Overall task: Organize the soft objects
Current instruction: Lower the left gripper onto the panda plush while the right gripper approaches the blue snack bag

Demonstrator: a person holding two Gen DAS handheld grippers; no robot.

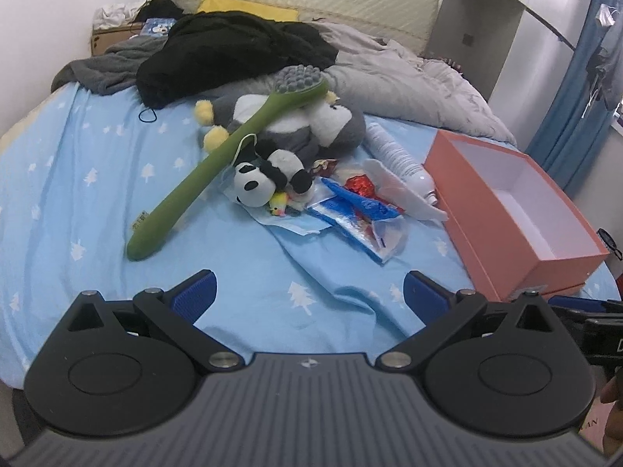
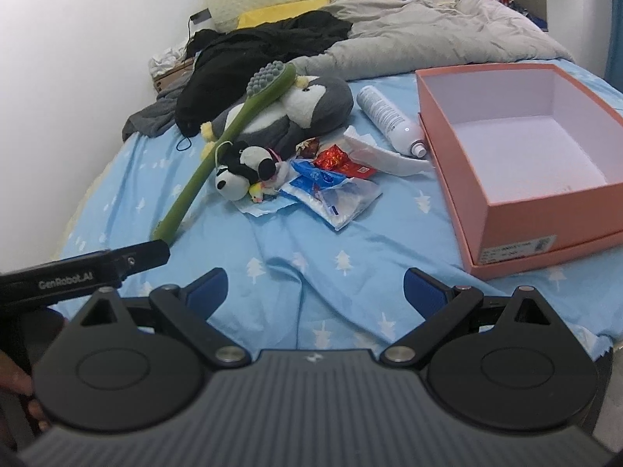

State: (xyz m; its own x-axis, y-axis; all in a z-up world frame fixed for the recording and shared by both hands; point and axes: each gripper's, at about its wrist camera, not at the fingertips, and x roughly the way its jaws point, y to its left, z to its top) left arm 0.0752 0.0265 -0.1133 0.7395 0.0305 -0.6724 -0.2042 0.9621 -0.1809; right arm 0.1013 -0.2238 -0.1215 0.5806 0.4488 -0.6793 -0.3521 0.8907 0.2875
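A small panda plush (image 1: 264,177) (image 2: 243,171) lies mid-bed, against a big grey penguin plush (image 1: 311,124) (image 2: 300,111). A long green soft toothbrush toy (image 1: 226,155) (image 2: 222,144) leans across both. A tiny yellow plush (image 1: 278,202) (image 2: 257,191) peeks from under the panda. An open salmon box (image 1: 506,210) (image 2: 518,155) sits at the right, empty. My left gripper (image 1: 309,292) is open over the bare sheet, well short of the toys. My right gripper (image 2: 315,290) is open too, near the box's front corner, holding nothing.
Plastic wrappers (image 1: 350,210) (image 2: 335,190), a white spray bottle (image 1: 397,155) (image 2: 389,120) and a tissue (image 2: 373,151) lie between the toys and the box. Black clothing (image 1: 233,54) and a grey duvet (image 1: 409,78) fill the bed's far end.
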